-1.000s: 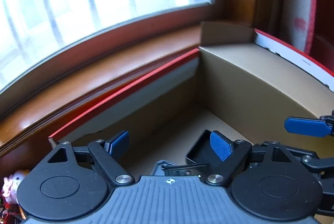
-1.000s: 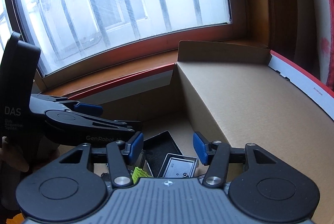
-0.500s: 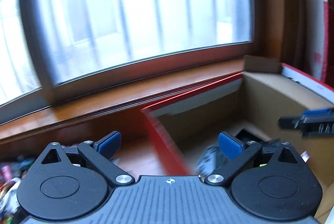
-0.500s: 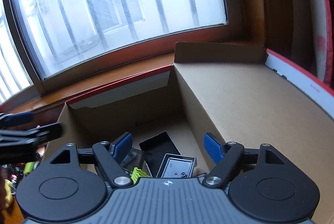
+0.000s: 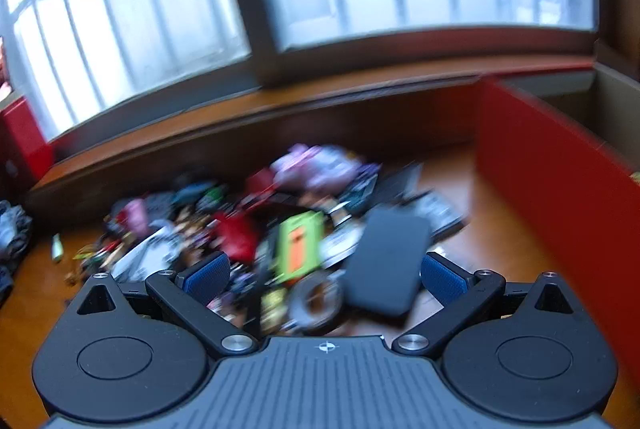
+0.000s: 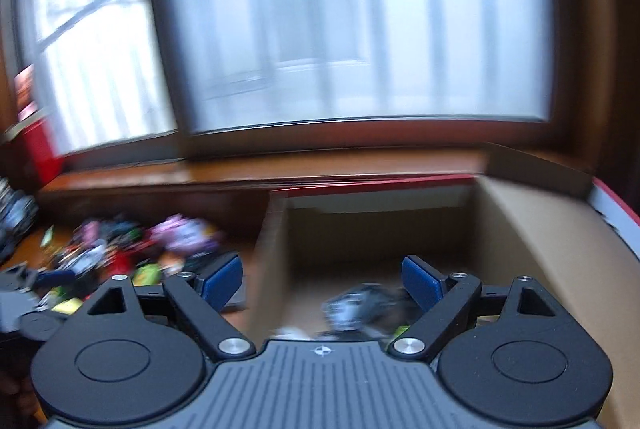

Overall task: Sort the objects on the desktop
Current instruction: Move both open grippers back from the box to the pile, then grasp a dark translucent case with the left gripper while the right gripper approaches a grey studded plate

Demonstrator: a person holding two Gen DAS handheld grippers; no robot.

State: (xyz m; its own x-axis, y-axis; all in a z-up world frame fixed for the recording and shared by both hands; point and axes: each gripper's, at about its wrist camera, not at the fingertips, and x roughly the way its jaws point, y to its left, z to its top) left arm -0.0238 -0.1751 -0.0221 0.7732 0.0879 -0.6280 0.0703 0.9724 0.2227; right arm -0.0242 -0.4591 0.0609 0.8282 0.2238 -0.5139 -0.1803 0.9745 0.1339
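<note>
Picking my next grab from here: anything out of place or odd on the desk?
Yes. The loose objects lie in one jumbled heap, and a dark flat case sits tilted on top. The frames are too blurred to show any damage.

Desk (image 5: pixel 492 229): glossy brown wood.
Box (image 6: pixel 532 253): matt brown cardboard inside, red outer wall.
Dark flat case (image 5: pixel 384 261): matt, smooth.
Gripper pads (image 5: pixel 442 279): blue, finely ribbed.

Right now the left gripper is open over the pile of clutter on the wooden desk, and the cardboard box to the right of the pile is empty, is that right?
Not quite. The cardboard box is not empty: the right wrist view shows a few blurred items on its floor. The rest holds: the left gripper is open over the pile of clutter on the wooden desk.
</note>
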